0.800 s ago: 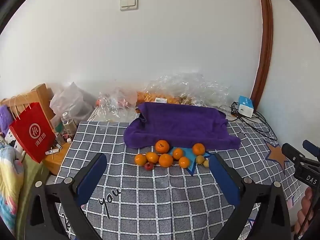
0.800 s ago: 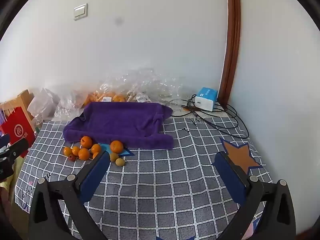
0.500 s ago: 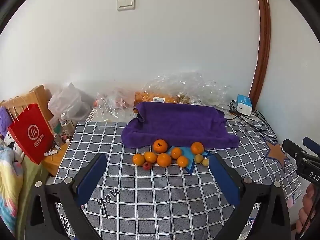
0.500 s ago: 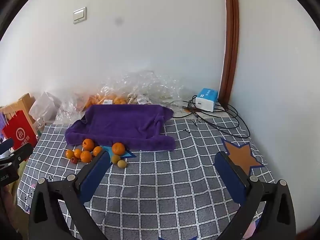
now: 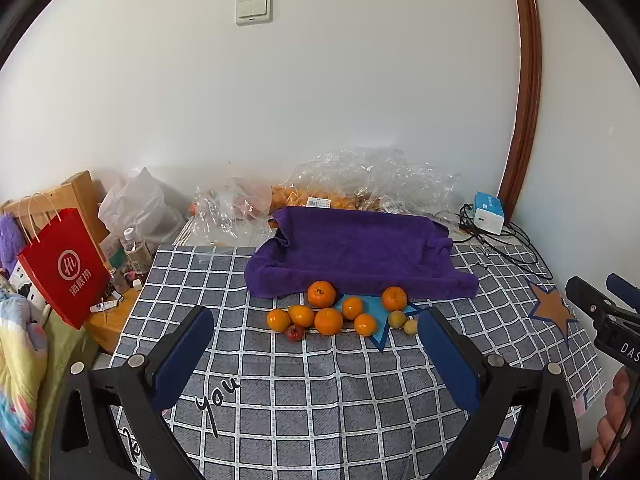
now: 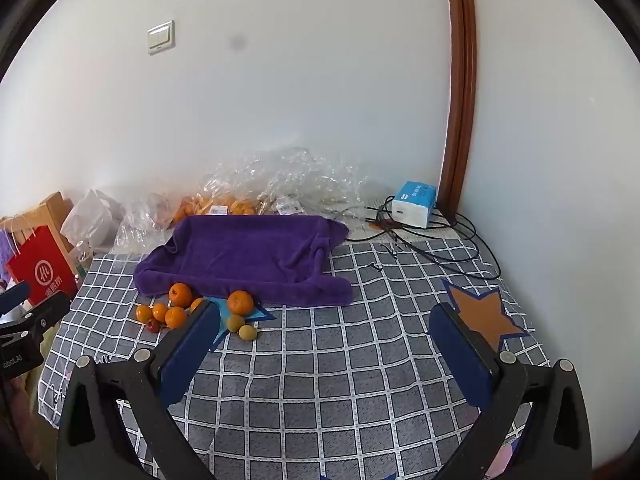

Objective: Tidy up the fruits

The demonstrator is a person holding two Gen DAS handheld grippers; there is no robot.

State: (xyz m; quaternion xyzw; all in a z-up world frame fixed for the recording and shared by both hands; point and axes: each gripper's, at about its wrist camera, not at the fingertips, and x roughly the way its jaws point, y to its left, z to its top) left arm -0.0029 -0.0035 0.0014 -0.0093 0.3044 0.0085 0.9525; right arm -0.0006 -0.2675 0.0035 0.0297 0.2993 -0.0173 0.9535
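Spread wide and holding nothing, the jaws of the left gripper (image 5: 316, 354) and the right gripper (image 6: 324, 344) hang over the lower part of each frame, well short of the fruit, likely because no piece has been chosen yet. Round, smooth-skinned oranges (image 5: 328, 321), a small red fruit (image 5: 295, 332) and two dull yellow-green ones (image 5: 397, 319) cluster at centre frame on the checked grey tablecloth (image 5: 320, 400), just in front of a soft, rumpled purple towel (image 5: 360, 252), which seems the likely resting place. Crinkled clear plastic bags (image 5: 372, 184) lie behind it.
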